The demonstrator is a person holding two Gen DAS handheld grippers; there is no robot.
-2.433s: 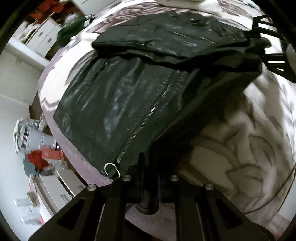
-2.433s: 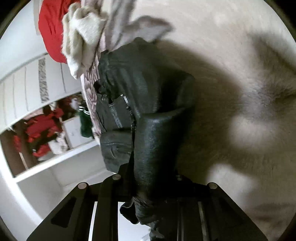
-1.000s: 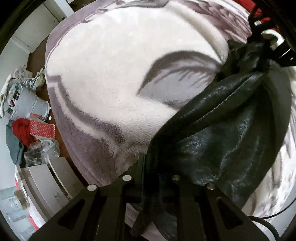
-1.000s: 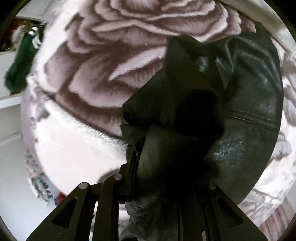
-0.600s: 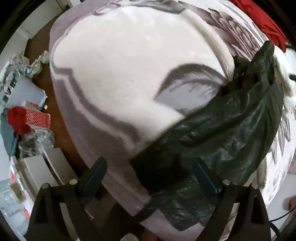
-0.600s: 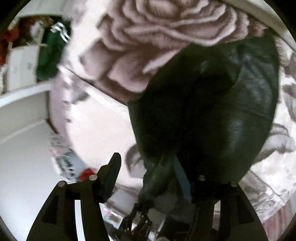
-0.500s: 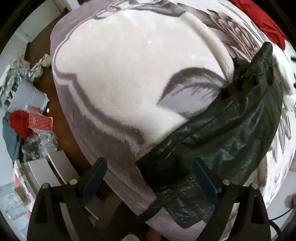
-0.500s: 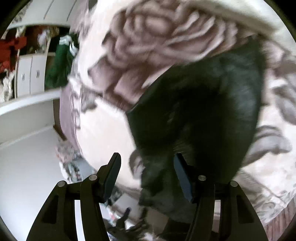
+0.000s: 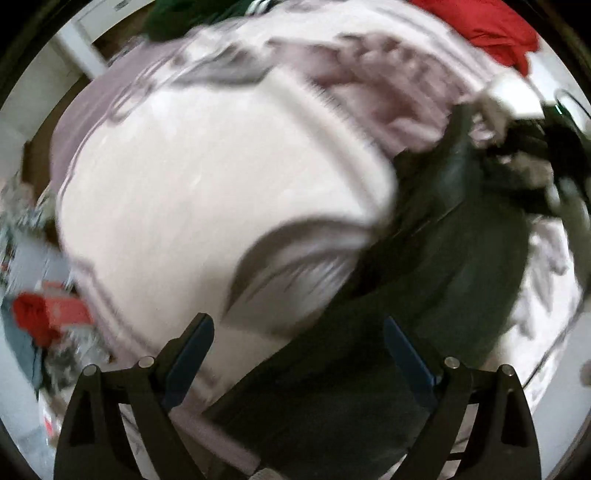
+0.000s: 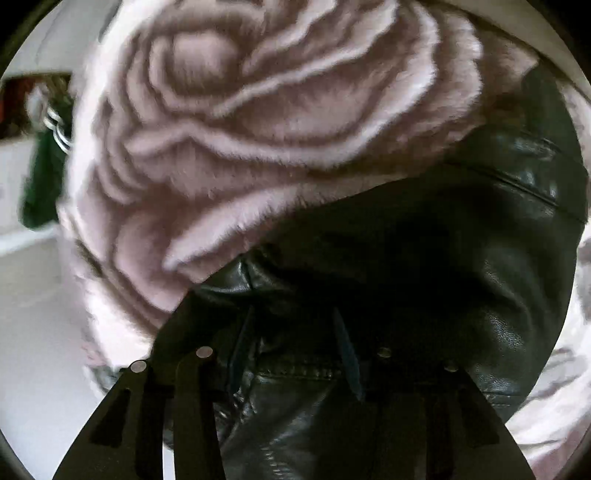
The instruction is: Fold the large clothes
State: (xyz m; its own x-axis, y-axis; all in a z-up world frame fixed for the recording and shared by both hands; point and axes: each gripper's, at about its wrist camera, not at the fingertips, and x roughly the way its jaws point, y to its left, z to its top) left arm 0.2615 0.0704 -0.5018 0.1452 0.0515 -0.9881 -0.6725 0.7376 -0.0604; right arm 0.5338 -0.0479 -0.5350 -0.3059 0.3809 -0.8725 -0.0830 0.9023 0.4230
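Observation:
The black leather jacket lies bunched on the pink and white rose-print blanket. In the left wrist view, which is blurred, my left gripper is open wide just above the jacket's near edge and holds nothing. In the right wrist view the jacket fills the lower right. My right gripper is partly open, its fingers down against the leather folds with a fold between them, not clamped.
A red garment and a pale one lie at the blanket's far right. A green garment hangs at the left by white shelves. Red and grey clutter sits on the floor beside the bed.
Both grippers have let go of the jacket, which dropped onto the blanket. The left gripper swings fast over it. The right gripper has come down close onto the leather and narrowed.

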